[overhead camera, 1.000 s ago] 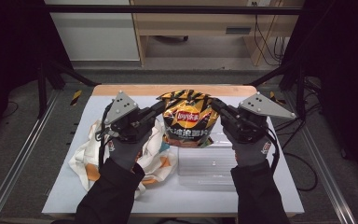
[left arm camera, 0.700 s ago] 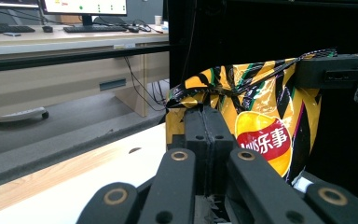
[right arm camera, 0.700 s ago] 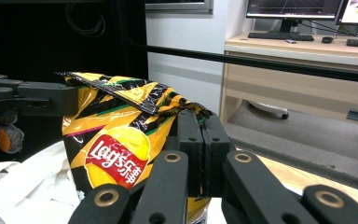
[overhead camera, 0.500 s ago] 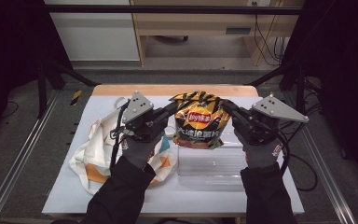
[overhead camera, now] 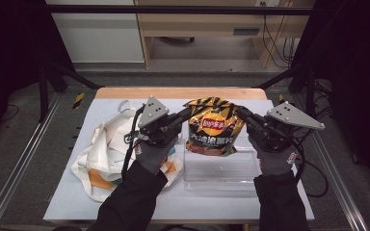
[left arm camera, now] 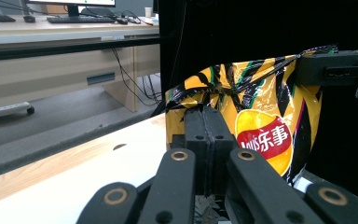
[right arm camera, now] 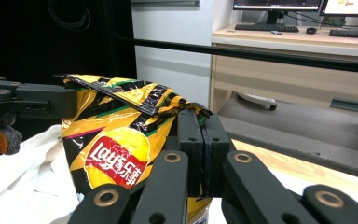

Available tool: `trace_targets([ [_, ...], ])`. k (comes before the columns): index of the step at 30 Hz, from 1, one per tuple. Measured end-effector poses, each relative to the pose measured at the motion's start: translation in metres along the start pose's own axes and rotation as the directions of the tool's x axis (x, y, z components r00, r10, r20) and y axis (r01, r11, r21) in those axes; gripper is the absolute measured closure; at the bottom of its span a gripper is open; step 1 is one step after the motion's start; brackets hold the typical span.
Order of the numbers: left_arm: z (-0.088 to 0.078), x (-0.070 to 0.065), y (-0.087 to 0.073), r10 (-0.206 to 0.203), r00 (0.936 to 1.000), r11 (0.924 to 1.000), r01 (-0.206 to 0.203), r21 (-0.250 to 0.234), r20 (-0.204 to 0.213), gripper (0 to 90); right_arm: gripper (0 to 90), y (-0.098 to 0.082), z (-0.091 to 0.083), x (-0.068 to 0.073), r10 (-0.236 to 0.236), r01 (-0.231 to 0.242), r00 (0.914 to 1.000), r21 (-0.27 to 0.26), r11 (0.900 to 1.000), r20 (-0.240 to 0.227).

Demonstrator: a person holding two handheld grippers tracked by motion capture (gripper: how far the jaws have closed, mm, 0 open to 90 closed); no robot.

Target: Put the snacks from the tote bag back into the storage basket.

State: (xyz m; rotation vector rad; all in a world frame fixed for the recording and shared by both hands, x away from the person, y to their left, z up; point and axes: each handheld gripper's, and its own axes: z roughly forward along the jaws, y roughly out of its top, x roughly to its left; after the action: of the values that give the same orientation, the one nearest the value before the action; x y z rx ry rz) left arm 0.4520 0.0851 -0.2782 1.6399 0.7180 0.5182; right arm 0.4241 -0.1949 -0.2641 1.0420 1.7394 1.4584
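A yellow and black Lay's chip bag (overhead camera: 214,127) hangs upright between my two grippers, above the far edge of a clear plastic tray (overhead camera: 221,168). My left gripper (overhead camera: 185,114) is shut on the bag's upper left corner. My right gripper (overhead camera: 242,114) is shut on its upper right corner. In the left gripper view the jaws (left arm camera: 205,135) pinch the bag's edge (left arm camera: 261,121), and the other gripper holds the far corner. In the right gripper view the pads (right arm camera: 204,135) clamp the bag's crimped top (right arm camera: 121,135).
A white tote bag with orange patches (overhead camera: 103,154) lies crumpled on the left of the white table top (overhead camera: 77,202). A wooden strip (overhead camera: 173,92) runs along the table's far edge. Metal rails flank the table.
Both grippers have carried the chip bag to the right and a little lower, from over the tote's edge to above the clear tray. Both grips stay closed.
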Motion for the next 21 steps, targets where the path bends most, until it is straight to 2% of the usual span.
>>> trace_targets([
  [16, 0.014, 0.003, -0.023, -0.028, 0.9996, 0.9992, 0.028, 0.029, 0.001, 89.8, 89.2, -0.018, 0.010, -0.007, 0.011, -0.011, 0.9999, 0.044, 0.999, 0.009],
  [21, 0.018, 0.005, -0.033, -0.034, 0.9994, 0.9983, 0.034, 0.048, 0.000, 89.9, 89.2, -0.030, 0.016, -0.010, 0.022, -0.023, 0.9997, 0.065, 0.998, 0.013],
])
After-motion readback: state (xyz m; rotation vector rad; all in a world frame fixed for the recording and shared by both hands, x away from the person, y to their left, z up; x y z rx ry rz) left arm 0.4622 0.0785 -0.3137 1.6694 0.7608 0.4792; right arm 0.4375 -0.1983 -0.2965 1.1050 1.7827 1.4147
